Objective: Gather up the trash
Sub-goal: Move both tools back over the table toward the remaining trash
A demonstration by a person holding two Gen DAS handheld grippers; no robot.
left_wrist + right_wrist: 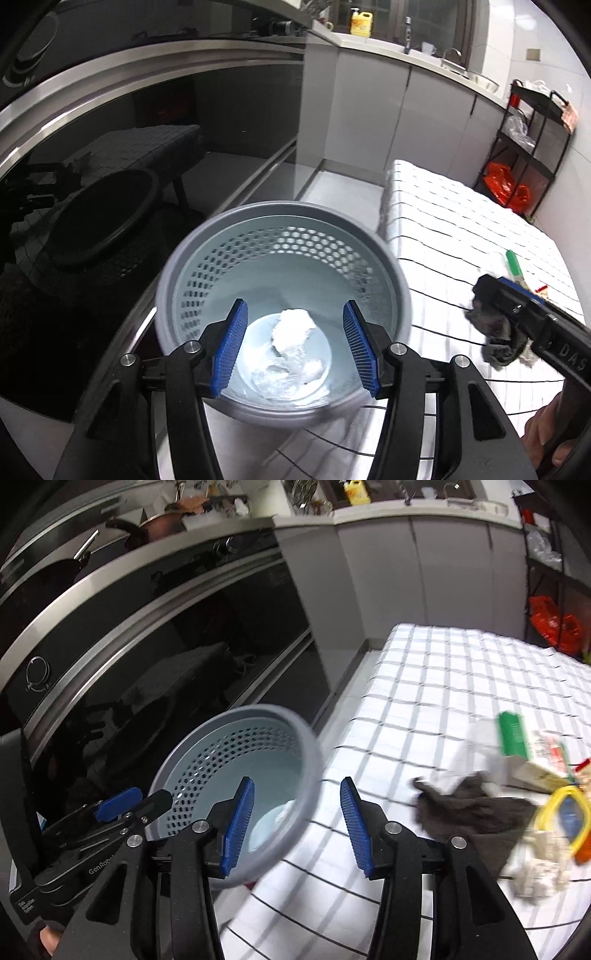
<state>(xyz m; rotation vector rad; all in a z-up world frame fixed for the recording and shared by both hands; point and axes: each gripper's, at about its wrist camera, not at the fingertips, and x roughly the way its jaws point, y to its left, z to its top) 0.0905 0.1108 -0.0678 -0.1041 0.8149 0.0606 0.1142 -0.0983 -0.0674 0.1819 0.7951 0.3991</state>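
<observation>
A grey perforated trash basket (192, 295) stands beside the table, also in the right wrist view (236, 753). White crumpled tissue and clear plastic (291, 332) lie at its bottom. My left gripper (295, 350) is open and empty right above the basket. My right gripper (297, 827) is open and empty over the table edge, beside the basket; it shows in the left wrist view (495, 295). A dark brown cloth (476, 812), a green carton (511, 734), a yellow ring (561, 812) and crumpled paper (539, 871) lie on the table.
The table (424, 686) has a white checked cloth. A black oven front (166, 657) stands left of the basket. Grey cabinets (369, 110) run along the back. A black shelf rack (524, 147) with an orange bag (506, 188) stands at the far right.
</observation>
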